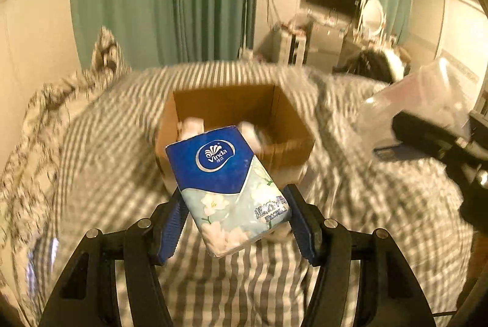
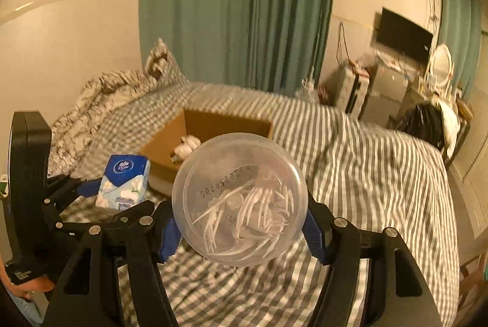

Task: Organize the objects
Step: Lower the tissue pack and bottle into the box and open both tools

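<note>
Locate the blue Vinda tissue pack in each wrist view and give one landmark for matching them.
Left wrist view: the tissue pack sits at centre, gripped in the left tool.
Right wrist view: the same pack appears at left, beside the round plastic container in the right tool.
Shared landmark: the open cardboard box on the striped bed.

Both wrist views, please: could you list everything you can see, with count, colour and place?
tissue pack: one, blue and white, held above the bed
clear tub: one, see-through, white plastic cutlery inside, held above the bed
cardboard box: one, brown, open, on the bed, white items inside
bedcover: one, grey-white striped
curtain: green, behind the bed
television: one, black, on the wall
left gripper: shut on the tissue pack
right gripper: shut on the clear tub
</note>
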`<action>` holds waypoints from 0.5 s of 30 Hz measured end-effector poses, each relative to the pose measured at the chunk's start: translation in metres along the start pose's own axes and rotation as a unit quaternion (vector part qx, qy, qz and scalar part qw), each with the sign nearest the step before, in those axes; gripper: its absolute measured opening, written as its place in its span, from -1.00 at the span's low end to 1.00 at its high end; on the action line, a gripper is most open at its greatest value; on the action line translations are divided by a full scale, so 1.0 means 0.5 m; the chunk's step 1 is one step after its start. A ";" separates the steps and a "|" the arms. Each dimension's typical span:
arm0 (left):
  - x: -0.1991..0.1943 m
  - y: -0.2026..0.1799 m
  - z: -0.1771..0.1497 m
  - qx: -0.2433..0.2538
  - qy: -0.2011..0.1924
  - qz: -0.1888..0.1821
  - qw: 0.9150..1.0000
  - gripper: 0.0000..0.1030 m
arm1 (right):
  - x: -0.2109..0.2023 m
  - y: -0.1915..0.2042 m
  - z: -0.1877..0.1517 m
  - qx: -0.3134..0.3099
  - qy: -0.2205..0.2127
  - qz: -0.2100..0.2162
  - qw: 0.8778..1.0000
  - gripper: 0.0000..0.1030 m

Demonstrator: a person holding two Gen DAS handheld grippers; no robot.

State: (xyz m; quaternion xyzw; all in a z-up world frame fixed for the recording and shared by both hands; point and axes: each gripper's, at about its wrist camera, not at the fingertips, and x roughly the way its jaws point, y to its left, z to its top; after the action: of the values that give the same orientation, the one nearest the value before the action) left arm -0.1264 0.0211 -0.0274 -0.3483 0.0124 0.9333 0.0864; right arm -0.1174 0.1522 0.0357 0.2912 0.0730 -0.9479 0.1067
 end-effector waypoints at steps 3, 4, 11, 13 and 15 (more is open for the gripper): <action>-0.018 0.014 0.052 -0.005 -0.025 -0.004 1.000 0.24 | -0.013 0.006 0.042 -0.004 -0.018 0.009 1.000 0.27; -0.022 0.016 0.066 -0.006 -0.032 -0.003 0.999 0.24 | -0.015 0.007 0.056 -0.004 -0.024 0.013 1.000 0.27; 0.023 0.040 0.154 -0.007 -0.052 0.020 0.998 0.24 | 0.025 0.003 0.148 -0.005 -0.042 0.041 0.998 0.27; 0.044 0.046 0.169 -0.008 -0.057 0.026 0.998 0.24 | 0.054 0.003 0.170 -0.005 -0.040 0.048 0.998 0.27; 0.074 0.053 0.185 -0.006 -0.056 0.026 0.998 0.24 | 0.083 0.001 0.186 -0.006 -0.036 0.050 0.998 0.27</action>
State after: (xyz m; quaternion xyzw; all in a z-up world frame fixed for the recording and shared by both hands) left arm -0.2181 0.0086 0.0174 -0.2961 0.0107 0.9532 0.0603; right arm -0.2005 0.1265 0.0886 0.2593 0.0604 -0.9508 0.1586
